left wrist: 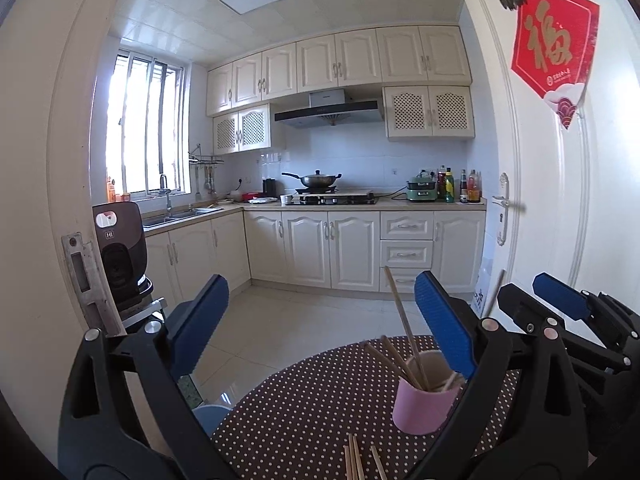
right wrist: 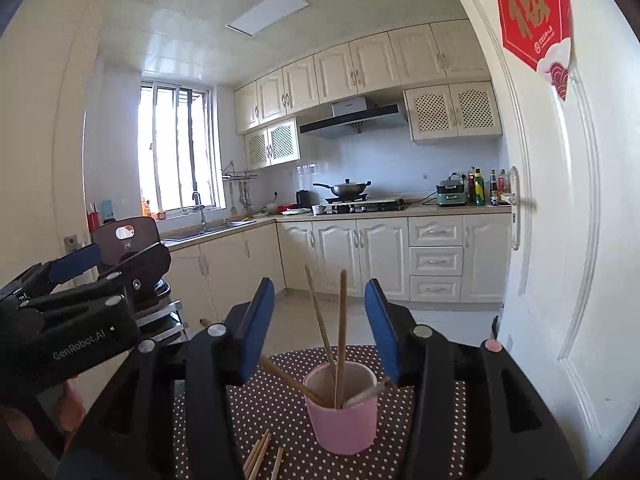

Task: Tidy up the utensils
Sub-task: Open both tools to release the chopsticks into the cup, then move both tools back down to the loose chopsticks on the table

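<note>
Holding the left gripper (left wrist: 320,316) wide open and empty and the right gripper (right wrist: 320,328) half open around nothing, we judged that reaching for the loose chopsticks (right wrist: 262,456) on the dotted tablecloth (right wrist: 280,408) could tip the pink cup (right wrist: 342,420) of leaning chopsticks just beside them.

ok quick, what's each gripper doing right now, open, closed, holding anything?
Left gripper: open wide, holding nothing.
Right gripper: open, nothing held; the chopsticks between its fingers stand free in the cup.
</note>
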`<move>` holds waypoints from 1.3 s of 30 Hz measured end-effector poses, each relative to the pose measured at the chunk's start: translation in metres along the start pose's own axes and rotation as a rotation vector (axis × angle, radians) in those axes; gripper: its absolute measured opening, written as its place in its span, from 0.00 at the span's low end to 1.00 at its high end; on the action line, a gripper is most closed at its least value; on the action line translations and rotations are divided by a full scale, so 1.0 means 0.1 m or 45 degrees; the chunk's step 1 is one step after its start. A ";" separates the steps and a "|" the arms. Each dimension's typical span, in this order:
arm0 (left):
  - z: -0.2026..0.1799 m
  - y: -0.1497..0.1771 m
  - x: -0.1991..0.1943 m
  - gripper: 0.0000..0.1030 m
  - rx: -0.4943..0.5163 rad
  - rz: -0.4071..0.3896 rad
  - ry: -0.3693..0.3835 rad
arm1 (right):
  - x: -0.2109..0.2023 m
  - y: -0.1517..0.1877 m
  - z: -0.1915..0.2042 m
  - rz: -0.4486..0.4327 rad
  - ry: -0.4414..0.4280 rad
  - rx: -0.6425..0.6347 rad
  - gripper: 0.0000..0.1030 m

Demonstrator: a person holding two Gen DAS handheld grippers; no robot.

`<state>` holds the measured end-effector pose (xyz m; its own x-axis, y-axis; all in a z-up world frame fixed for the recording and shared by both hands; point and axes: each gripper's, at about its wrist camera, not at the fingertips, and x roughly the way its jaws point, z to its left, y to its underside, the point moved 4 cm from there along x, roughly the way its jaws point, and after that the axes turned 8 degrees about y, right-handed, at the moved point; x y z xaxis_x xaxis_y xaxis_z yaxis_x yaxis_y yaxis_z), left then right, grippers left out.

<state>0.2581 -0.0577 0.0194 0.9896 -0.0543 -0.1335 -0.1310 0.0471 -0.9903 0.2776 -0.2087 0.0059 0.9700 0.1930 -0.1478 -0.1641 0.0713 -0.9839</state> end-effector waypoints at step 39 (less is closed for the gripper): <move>0.47 1.60 0.20 0.72 -0.141 0.980 0.328 | 0.02 1.29 0.54 0.745 -0.023 -0.084 0.50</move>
<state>0.2594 -0.0046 -0.1398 0.5767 -0.2752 -0.7692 -0.7867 0.0670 -0.6137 0.2490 -0.1460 -0.1162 0.7180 0.1987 -0.6671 -0.6593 -0.1130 -0.7433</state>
